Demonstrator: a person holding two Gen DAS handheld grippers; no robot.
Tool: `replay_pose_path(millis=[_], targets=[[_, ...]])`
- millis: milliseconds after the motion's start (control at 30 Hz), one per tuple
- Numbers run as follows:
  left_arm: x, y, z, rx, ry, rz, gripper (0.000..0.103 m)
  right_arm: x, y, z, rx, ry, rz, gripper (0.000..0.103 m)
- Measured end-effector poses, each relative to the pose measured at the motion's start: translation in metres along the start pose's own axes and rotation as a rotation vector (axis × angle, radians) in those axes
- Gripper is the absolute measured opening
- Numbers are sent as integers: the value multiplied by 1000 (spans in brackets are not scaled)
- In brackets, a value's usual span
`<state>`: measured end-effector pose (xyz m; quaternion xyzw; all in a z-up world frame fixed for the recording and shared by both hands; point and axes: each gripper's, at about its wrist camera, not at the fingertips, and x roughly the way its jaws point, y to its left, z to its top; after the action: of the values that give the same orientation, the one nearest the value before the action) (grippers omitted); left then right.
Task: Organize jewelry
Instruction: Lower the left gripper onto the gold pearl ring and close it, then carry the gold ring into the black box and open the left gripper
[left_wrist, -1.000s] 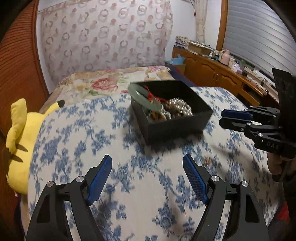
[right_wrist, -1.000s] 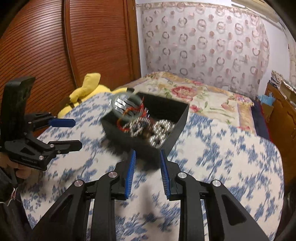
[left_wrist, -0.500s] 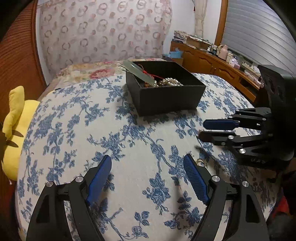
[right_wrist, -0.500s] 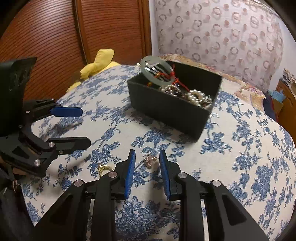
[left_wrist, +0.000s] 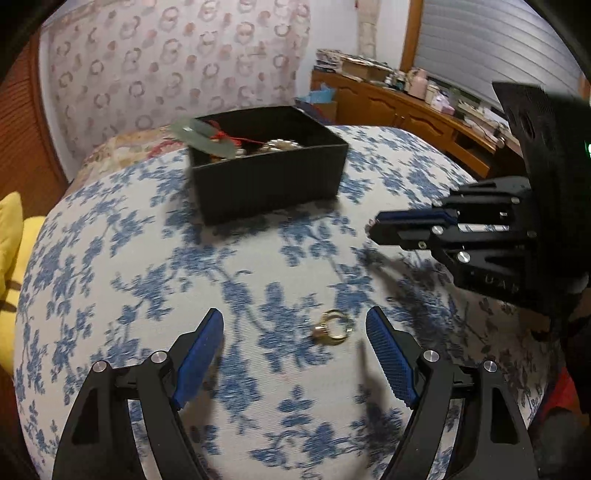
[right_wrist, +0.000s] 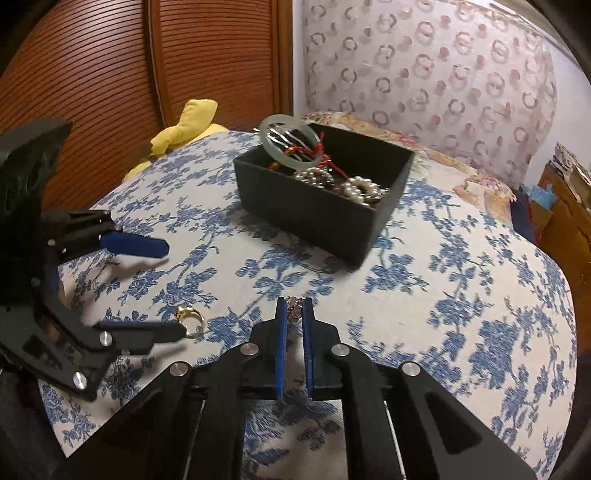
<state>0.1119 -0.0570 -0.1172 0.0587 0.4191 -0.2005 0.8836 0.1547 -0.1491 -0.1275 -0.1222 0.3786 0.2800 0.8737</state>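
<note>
**Left wrist view: gold ring between wide jaws, small trinket nipped on the right**

Left wrist view shows the left gripper (left_wrist: 294, 343) low over a blue-flowered cloth (left_wrist: 122, 236), its jaws spread wide. A gold ring (left_wrist: 332, 329) lies flat on the cloth between the two blue pads, nearer the right-hand one and touching neither. Beyond it stands a black box (left_wrist: 269, 184) holding a pale green bangle (left_wrist: 207, 138) propped on the rim, red cord and pearl strands. The right gripper (left_wrist: 373, 229) reaches in from the right side, its fingers nearly together.

From the right wrist view, the right gripper (right_wrist: 294, 314) has its jaws drawn in to a narrow gap, and a small silvery trinket (right_wrist: 294, 305) sits between the tips; whether the pads actually press on it or only flank it cannot be told. The ring (right_wrist: 190, 320) lies on the cloth to the left, just at the tip of the left gripper's (right_wrist: 162, 284) lower finger. The box (right_wrist: 317, 210) sits farther back, well apart from both grippers, with the bangle (right_wrist: 291, 142) leaning out of its far left corner. A yellow plush toy (right_wrist: 184, 125) rests at the cloth's far edge, by a slatted wooden door (right_wrist: 110, 62).
</note>
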Motion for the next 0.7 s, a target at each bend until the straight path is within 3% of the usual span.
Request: replay_pose_path(millis=[33,100,267,400,700], targets=[[1,-3,0,8,5,-6,64,-2,-2,-1,3,-4,-4,9],[5,-6,1,20,21,-9,55,-4,-3,-2,8,-9,-6,9],[6,-10,-1,48,20,12,50,-7,-6,-4,13,-16,-10,9],[3,-10,-4,52,10,0,22,-7,-6,-4,11,-18,-10,9],[-3,13,9,-32,-16,-20,22,-12,-8,5,4,-42,-9,9]])
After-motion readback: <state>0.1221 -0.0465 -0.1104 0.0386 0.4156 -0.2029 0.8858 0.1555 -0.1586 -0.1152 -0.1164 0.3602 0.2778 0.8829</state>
